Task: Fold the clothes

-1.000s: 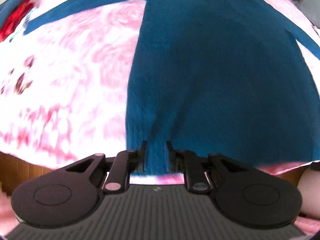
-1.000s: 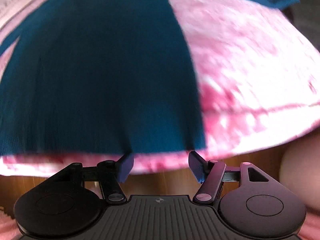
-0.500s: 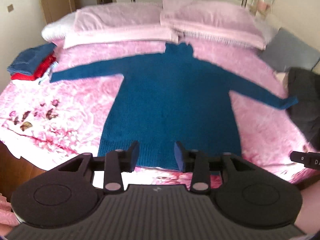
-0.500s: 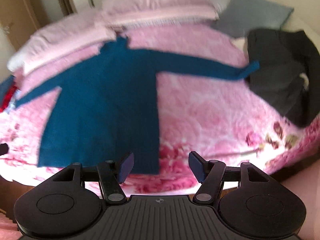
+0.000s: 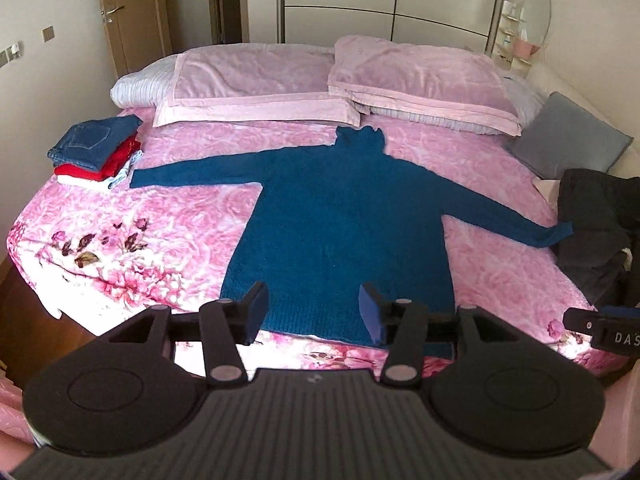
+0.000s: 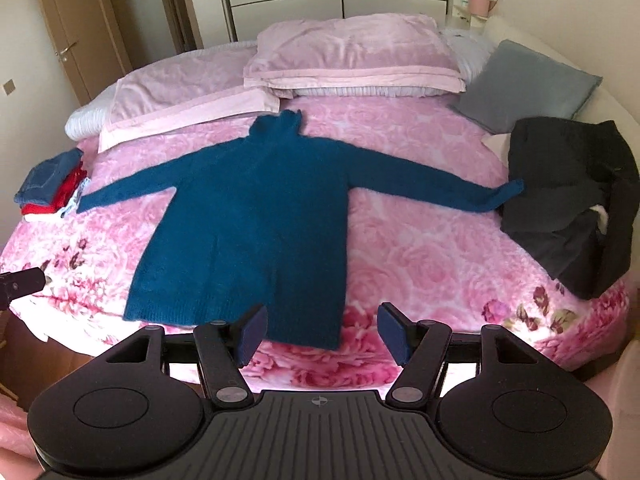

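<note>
A teal turtleneck sweater (image 5: pixel 340 216) (image 6: pixel 248 216) lies flat on the pink floral bed (image 5: pixel 160 220) (image 6: pixel 420 248), both sleeves spread wide and its hem toward me. My left gripper (image 5: pixel 314 312) hangs high above the hem with its jaws opening and nothing between them. My right gripper (image 6: pixel 318 332) hovers above the hem's right corner, open and empty. The right gripper's tip (image 5: pixel 600 326) shows at the right edge of the left wrist view. At the left edge of the right wrist view the left gripper's tip (image 6: pixel 20 286) peeks in.
A stack of folded clothes (image 5: pixel 94 152) (image 6: pixel 50 184), jeans on top, sits at the bed's left. A dark garment (image 5: pixel 596 232) (image 6: pixel 568 200) is heaped at the right beside a grey cushion (image 5: pixel 568 140) (image 6: pixel 528 84). Pink pillows (image 5: pixel 340 80) (image 6: pixel 348 52) line the head.
Both grippers rose from close above the sweater's hem to high over the bed. The left gripper, shut on the hem edge a second ago, let go and its jaws widened.
</note>
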Motion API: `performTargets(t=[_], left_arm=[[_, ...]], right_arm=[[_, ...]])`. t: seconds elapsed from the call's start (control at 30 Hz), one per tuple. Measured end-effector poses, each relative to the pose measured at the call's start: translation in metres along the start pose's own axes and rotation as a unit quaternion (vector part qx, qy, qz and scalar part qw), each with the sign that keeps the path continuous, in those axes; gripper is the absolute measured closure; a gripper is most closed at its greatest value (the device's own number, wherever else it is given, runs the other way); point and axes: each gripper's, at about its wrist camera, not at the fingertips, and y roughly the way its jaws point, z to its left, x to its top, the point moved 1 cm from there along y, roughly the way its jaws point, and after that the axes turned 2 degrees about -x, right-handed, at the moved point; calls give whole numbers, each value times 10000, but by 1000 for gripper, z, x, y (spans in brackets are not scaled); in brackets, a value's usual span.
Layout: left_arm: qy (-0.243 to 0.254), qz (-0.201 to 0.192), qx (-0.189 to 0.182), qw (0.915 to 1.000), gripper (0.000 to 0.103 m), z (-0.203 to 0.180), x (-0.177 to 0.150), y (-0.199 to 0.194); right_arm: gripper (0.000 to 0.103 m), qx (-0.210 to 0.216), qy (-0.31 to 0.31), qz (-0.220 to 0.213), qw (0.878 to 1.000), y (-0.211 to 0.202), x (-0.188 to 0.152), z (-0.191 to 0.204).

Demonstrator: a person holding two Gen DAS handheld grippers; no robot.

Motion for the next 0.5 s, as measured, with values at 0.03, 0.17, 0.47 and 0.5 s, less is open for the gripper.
performTargets(t=[0.03,0.17,0.47,0.5], left_arm=[[37,-3,-16,10000,57,-1,0,-1],[212,-2,-15,9998,56,-5,-1,-5],[440,-79,5,9990,53,-9,-6,-15],[463,-99,11,9989,53,-9,-6,-17]], right_arm=[[39,-10,12,7,10000,-3,0,0],[39,-27,150,45,9999,-13,-1,-2],[39,18,98,149,9998,-22,-10,8],[39,19,90,177,9998,-22,-11,9]])
